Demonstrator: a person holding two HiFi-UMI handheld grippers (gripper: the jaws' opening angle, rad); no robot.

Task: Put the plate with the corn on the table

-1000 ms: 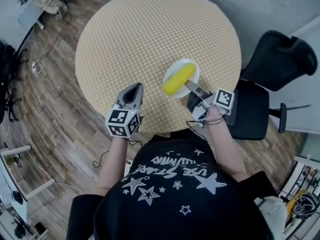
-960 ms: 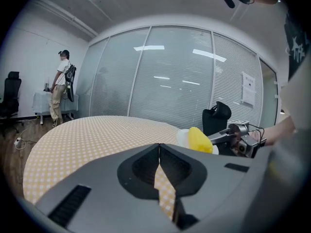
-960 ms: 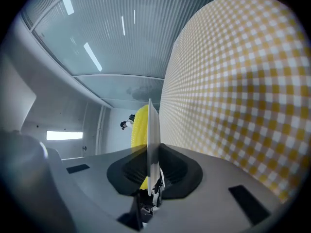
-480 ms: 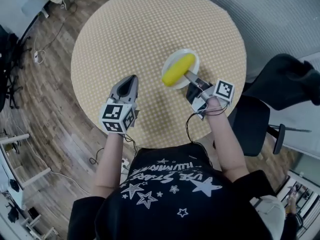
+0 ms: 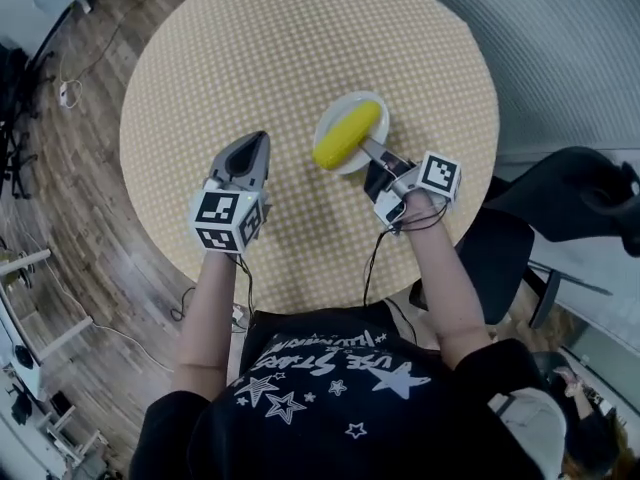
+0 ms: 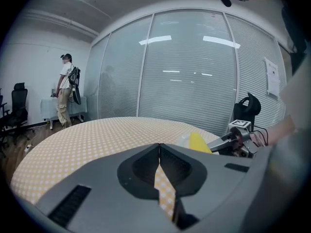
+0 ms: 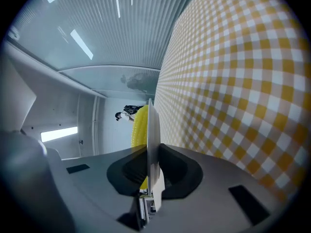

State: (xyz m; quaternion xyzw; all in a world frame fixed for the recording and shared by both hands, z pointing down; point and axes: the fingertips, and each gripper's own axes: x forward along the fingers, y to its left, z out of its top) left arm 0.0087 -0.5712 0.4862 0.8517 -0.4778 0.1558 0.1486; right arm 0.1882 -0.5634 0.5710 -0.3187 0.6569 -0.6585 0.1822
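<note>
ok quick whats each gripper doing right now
left gripper: shut, nothing in it
right gripper: shut on the rim of the plate carrying the corn

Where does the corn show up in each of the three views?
Head view: corn, right of centre, on the plate.
Left gripper view: yellow tip, right of centre, beyond the jaws.
Right gripper view: just left of the plate's edge, centre.
Shared landmark: the checked table.

A small white plate [image 5: 378, 108] stands edge-on, its near rim pinched between the 2 fingers [image 7: 179, 173] of the right gripper [image 5: 366, 147]. 1 yellow corn cob [image 5: 347, 135] lies across it just beyond the fingertips, over the round yellow-checked table [image 5: 300, 48].
</note>
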